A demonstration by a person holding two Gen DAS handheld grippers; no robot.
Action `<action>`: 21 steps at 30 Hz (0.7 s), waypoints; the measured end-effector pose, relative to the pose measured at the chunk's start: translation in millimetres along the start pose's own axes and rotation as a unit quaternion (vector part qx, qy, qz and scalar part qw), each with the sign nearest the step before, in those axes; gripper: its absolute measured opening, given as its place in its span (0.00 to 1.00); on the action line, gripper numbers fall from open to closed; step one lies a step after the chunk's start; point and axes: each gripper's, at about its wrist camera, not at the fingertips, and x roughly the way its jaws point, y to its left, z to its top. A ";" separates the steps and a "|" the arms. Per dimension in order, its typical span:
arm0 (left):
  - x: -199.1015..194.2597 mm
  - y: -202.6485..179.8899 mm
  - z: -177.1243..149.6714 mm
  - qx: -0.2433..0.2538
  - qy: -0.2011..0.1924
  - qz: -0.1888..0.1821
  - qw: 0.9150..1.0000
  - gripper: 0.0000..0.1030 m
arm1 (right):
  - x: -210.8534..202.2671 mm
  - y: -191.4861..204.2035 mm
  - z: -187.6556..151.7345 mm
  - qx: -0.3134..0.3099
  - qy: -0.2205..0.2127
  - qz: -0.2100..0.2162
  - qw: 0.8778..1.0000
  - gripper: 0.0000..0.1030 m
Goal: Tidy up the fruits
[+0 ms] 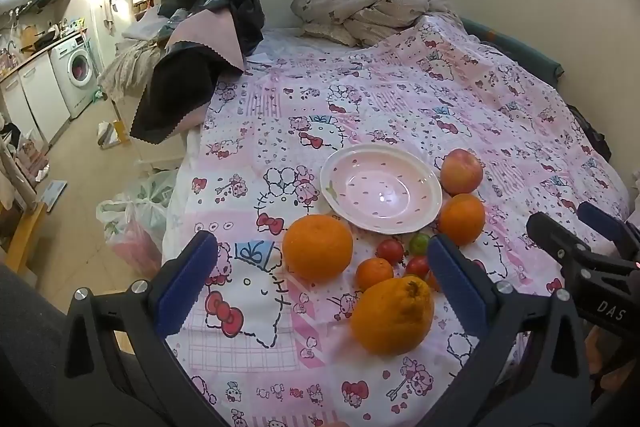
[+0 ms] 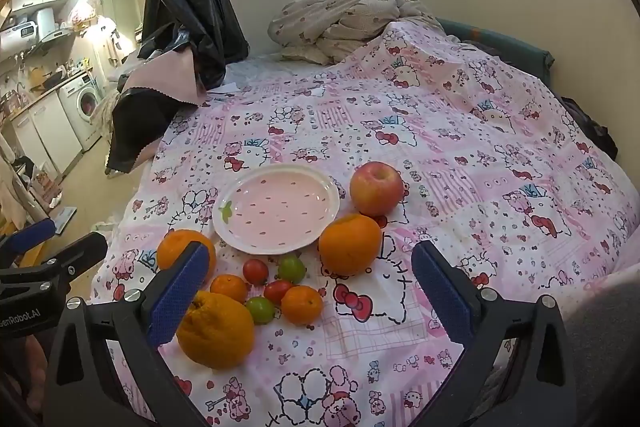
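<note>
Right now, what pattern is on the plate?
Pink with small dark-pink dashes, white rim: plate, clearest in the right wrist view.

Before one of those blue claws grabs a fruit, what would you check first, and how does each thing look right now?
1. Pink plate has nothing in it: ok.
2. Left gripper open, holding nothing: ok.
3. Right gripper open, holding nothing: ok.
4. Apple sits apart from the plate, nothing over it: ok.
5. Bumpy orange near the small tomatoes, crowded grasp: not ok.
6. Cloth firm enough underneath: cannot tell.

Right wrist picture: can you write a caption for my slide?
Open right hand-held gripper hovers over oranges, an apple, tomatoes and an empty pink plate.
</note>
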 end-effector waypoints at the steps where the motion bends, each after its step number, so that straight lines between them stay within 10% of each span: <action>1: -0.1 -0.1 0.2 0.000 0.000 0.000 1.000 1.00 | 0.1 -0.3 0.1 0.001 0.000 0.001 1.000 1.00; 21: -5.2 -3.1 3.3 0.001 -0.009 -0.004 1.000 1.00 | 0.1 0.0 0.3 0.001 0.000 0.000 1.000 1.00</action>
